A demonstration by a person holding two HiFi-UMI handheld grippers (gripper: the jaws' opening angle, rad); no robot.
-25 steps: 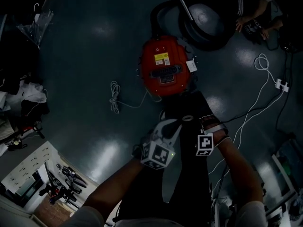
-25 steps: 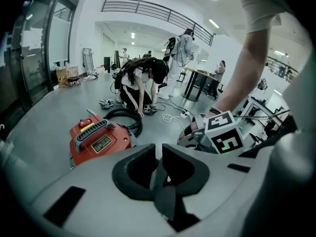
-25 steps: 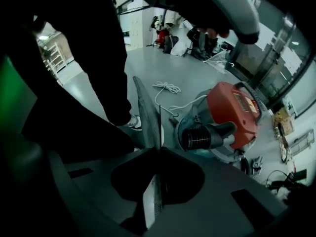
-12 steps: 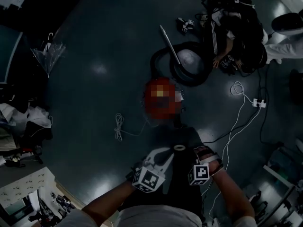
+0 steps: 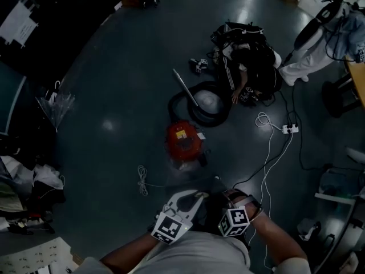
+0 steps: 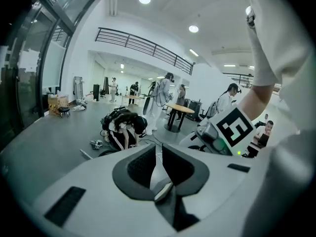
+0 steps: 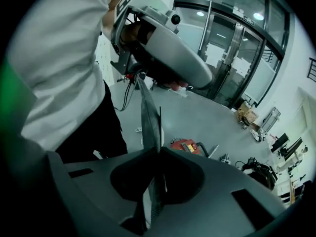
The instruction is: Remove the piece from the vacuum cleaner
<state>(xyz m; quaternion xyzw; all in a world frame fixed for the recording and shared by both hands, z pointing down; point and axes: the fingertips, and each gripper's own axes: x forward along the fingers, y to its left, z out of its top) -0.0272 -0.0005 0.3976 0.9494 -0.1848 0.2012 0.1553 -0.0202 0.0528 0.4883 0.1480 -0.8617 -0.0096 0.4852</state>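
Head view, red vacuum cleaner (image 5: 181,142), wand (image 5: 183,86) pointing up-left, left tool (image 6: 157,154) and right tool (image 7: 148,112) closed, empty

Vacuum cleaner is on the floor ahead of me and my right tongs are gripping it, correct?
No. The vacuum cleaner is on the floor ahead, but the right tongs are not gripping it. The head view shows them held well short of it, and the right gripper view shows them shut on nothing.

Head view looks steeply down from standing height; the red vacuum cleaner (image 5: 182,143) (image 7: 186,146), far at twelve o'clock, also shows in right gripper view; left gripper view looks level.
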